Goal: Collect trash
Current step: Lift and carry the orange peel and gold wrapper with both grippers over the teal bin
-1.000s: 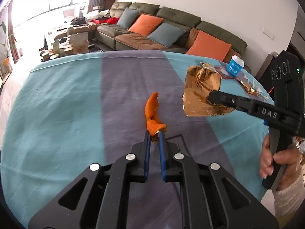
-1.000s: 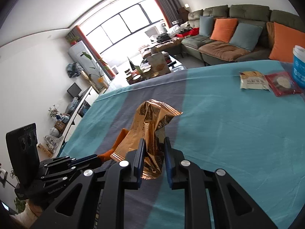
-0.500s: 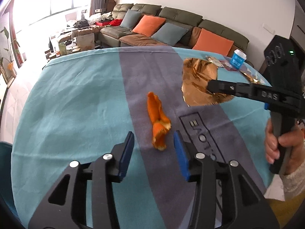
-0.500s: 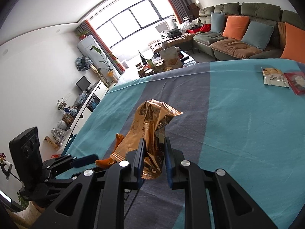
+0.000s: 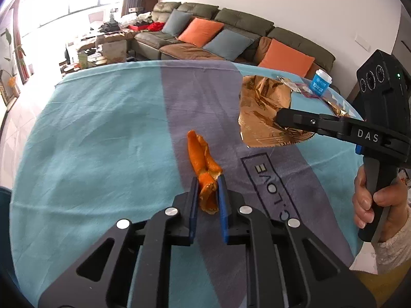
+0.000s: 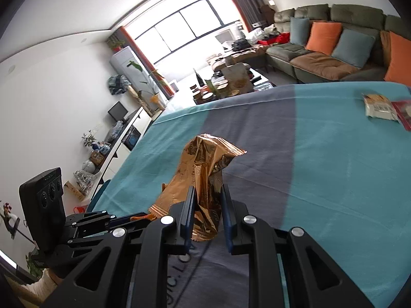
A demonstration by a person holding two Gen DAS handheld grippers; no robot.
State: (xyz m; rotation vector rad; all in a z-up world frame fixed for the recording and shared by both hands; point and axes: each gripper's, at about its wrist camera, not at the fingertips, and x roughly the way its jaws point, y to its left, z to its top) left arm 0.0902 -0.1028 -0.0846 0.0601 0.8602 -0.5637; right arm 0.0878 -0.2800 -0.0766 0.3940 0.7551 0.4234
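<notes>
An orange peel [image 5: 203, 161] lies on the grey stripe of the tablecloth [image 5: 102, 133]. My left gripper [image 5: 207, 182] is closed around the peel's near end, blue pads touching it. My right gripper [image 6: 206, 192] is shut on a crumpled gold foil wrapper [image 6: 203, 169] and holds it above the cloth; the wrapper also shows in the left wrist view [image 5: 262, 113], to the right of the peel. The left gripper shows at the lower left of the right wrist view [image 6: 102, 220].
A blue-and-white cup [image 5: 319, 82] and flat snack packets [image 6: 380, 106] lie at the table's far right. A sofa with orange and blue cushions [image 5: 205, 38] stands beyond the table. A cluttered coffee table [image 6: 231, 82] is past the far edge.
The left gripper opened and dropped the peel on the cloth half a second ago, then moved in and closed on the peel's near end. The right gripper kept holding the wrapper.
</notes>
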